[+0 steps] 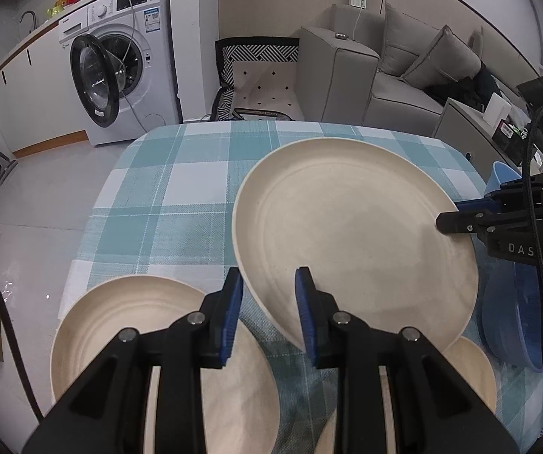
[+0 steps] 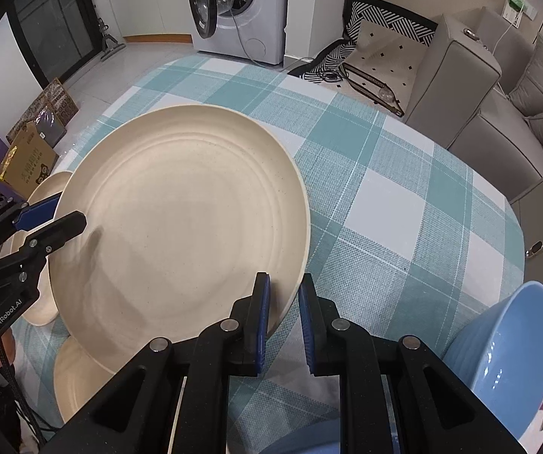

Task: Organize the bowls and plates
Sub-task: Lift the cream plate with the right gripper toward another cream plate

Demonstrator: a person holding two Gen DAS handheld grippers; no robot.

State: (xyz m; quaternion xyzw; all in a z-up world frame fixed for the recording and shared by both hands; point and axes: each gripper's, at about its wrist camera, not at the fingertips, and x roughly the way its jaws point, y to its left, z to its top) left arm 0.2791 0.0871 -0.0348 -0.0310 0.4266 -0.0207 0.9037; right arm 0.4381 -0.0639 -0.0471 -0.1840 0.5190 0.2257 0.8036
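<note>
Cream plate sits raised above the checked tablecloth, tilted; we see our left gripper clamped on its rim at 9 o'clock, right gripper clamped at 5 o'clock, blue bowl at 4 o'clock

My left wrist camera sits just behind its fingers, looking steeply down and forward across the worktop toward the washing machine and sofa beyond them. My right wrist camera looks down more steeply, close over its own fingers. Both views share the cream plate ahead of the fingers, the checked worktop, and each other's gripper.
</note>
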